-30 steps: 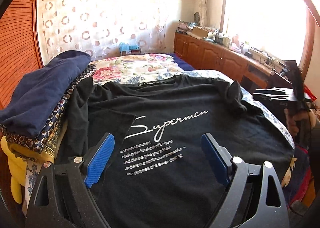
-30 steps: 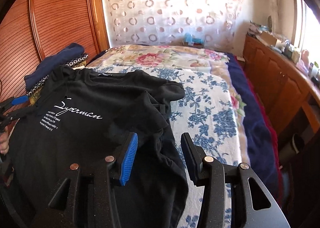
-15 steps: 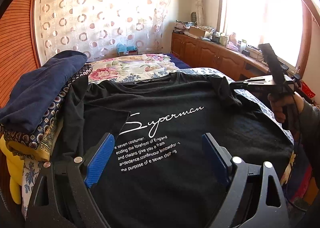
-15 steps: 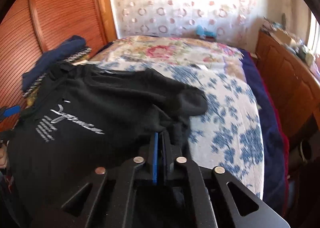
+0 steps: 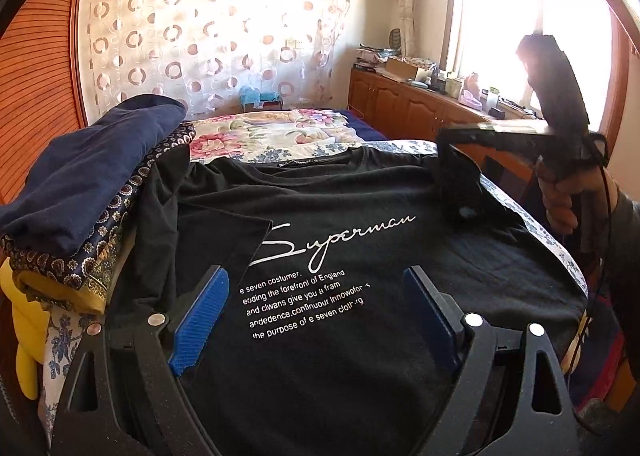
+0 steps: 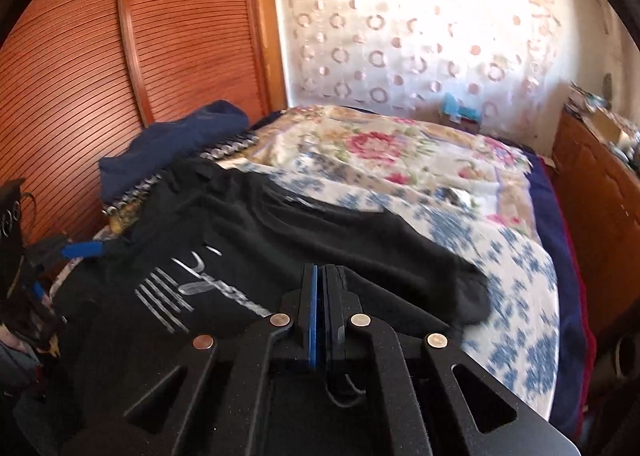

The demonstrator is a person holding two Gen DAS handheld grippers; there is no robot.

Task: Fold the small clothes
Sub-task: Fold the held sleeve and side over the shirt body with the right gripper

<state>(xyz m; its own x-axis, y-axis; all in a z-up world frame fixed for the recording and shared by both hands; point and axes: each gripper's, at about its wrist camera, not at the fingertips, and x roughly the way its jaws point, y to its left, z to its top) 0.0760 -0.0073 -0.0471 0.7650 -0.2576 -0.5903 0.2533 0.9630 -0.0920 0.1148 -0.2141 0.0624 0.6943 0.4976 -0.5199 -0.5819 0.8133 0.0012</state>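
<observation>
The black T-shirt [image 5: 360, 256] lies print-up across the bed [image 6: 460, 192], filling the lower middle of the frame. The right tongs [image 5: 452, 176], pinched on its sleeve at upper right, are nearer; the left tongs [image 5: 316, 308] hover wide, empty.

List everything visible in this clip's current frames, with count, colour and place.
T-shirt: one, black with white print, spread on the bed, right sleeve lifted.
Folded clothes stack: one pile, navy on top, patterned and yellow below, left of the shirt.
Bed cover: one, floral, blue and pink, beneath the shirt.
Curtain: one, white with circles, far wall.
Cabinet: one, brown wood, under the window.
Left tool: open, above the shirt's print.
Right tool: shut on the shirt's sleeve.
</observation>
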